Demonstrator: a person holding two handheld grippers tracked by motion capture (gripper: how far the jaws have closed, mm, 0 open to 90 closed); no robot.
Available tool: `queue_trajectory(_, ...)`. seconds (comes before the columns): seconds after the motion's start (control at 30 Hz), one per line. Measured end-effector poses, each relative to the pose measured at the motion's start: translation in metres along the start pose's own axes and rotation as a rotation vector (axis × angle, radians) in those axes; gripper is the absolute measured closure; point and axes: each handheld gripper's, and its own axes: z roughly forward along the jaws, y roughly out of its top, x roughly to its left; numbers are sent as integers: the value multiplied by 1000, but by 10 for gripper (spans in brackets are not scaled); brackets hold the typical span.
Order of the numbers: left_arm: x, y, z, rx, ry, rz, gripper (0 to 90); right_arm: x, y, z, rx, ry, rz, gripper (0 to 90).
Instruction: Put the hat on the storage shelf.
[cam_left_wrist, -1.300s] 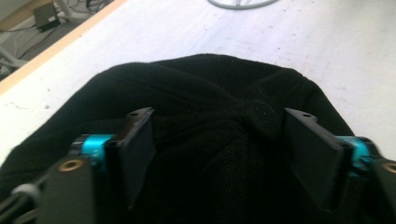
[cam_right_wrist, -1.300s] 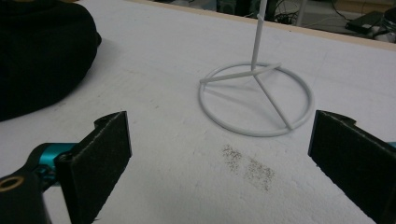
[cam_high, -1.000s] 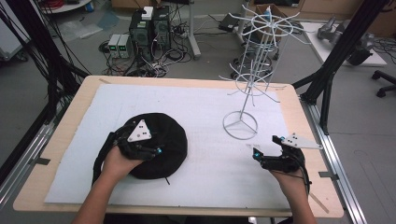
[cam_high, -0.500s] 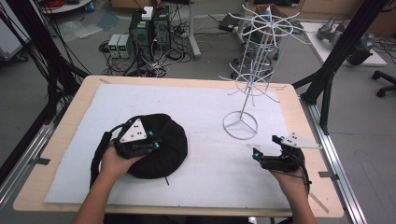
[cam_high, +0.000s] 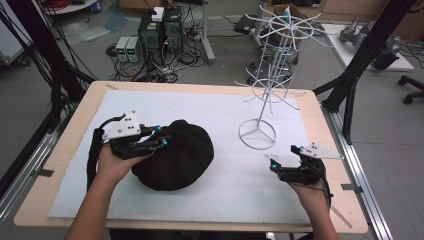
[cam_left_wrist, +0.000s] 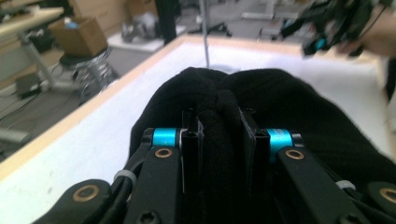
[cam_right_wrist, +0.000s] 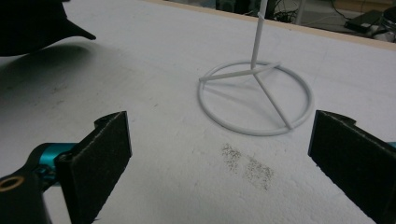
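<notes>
Hat (cam_left_wrist: 280, 100) fabric sits pinched between left gripper (cam_left_wrist: 219, 140) fingers; right gripper (cam_right_wrist: 219, 154) fingers gape (beside rack (cam_right_wrist: 254, 98)).

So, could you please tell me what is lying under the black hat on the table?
The black hat rests on the white mat, with the left gripper pinching a fold of its fabric. Anything beneath its bulk is covered.

A hat (cam_high: 175, 155) is lying at frame centre-left on the table (cam_high: 65, 145), with a wire rack (cam_high: 272, 75) standing to its upper right.
</notes>
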Motion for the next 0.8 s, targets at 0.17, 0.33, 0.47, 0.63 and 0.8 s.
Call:
queue_trajectory(0.17,1,20,1,-57,-40,2,739,0,0,1,2,2,4,51)
queue_trajectory(0.33,5,39,5,-67,-76,28,738,-1,-1,1,3,4,3,51)
queue_trajectory(0.47,10,51,6,-112,-98,6,738,-1,-1,1,-6,3,0,51)
queue_trajectory(0.63,17,66,3,-150,-130,-1,738,-2,-1,0,-5,4,1,51)
queue_trajectory(0.8,22,78,2,-184,-137,-9,738,-2,-1,1,-4,5,1,51)
